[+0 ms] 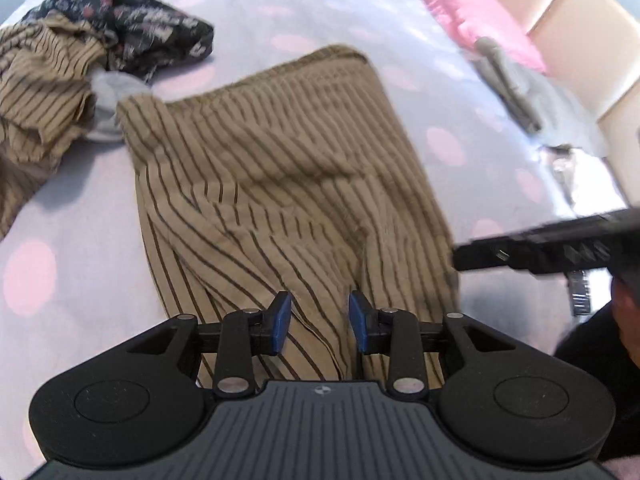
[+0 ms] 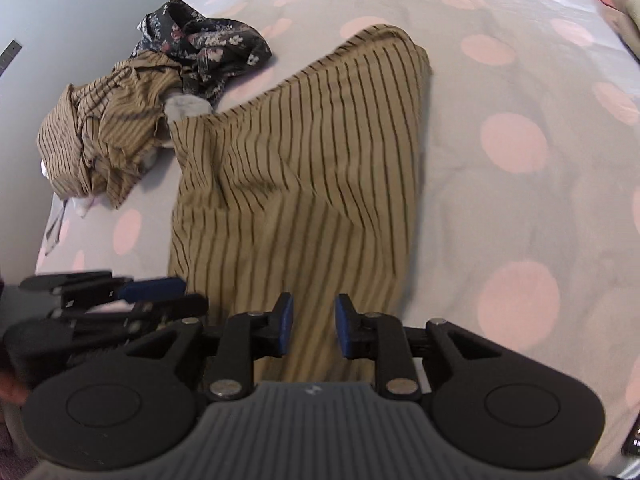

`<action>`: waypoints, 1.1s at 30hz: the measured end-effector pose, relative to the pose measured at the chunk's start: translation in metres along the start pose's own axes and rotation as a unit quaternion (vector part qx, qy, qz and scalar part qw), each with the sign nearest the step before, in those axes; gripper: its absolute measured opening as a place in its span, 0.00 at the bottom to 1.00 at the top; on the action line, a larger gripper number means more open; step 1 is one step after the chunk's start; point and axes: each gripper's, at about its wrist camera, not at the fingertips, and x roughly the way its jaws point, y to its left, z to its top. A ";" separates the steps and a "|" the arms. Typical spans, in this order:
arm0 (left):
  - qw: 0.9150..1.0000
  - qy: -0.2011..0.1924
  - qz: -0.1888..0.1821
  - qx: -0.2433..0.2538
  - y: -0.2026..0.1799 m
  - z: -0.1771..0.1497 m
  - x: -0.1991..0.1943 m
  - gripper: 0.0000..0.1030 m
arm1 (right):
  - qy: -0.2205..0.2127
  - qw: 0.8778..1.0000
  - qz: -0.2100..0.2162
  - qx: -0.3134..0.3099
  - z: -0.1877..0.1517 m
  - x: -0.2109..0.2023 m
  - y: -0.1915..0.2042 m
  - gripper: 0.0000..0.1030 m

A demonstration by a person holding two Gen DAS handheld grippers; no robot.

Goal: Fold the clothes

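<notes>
Left wrist view: the tan striped garment [image 1: 280,184] lies spread on the polka-dot bedsheet [image 1: 60,240], its near hem directly under and ahead of the left gripper [image 1: 318,322], whose jaws stand apart with nothing between them. Right wrist view: the right gripper [image 2: 314,326] hovers over the same near edge [image 2: 304,208], jaws likewise parted and empty, with the left gripper just beside it. The garment's long axis runs away from both tools toward the far corner. Both hands appear equally near. A crumpled striped piece [image 2: 104,140] and floral garment [image 2: 208,48] lie beyond, left
</notes>
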 end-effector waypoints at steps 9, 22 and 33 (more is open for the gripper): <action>0.994 0.009 0.041 -0.100 0.029 -0.022 0.001 0.05 | 0.055 0.998 -0.015 -0.002 -0.040 0.020 -0.016 0.29; 0.981 0.002 0.037 -0.188 0.057 -0.053 -0.010 0.31 | 0.073 0.997 -0.002 0.007 -0.059 0.018 -0.034 0.37; 0.980 0.020 -0.043 -0.196 0.029 -0.098 -0.033 0.37 | 0.100 0.994 0.030 0.015 -0.079 0.017 -0.037 0.39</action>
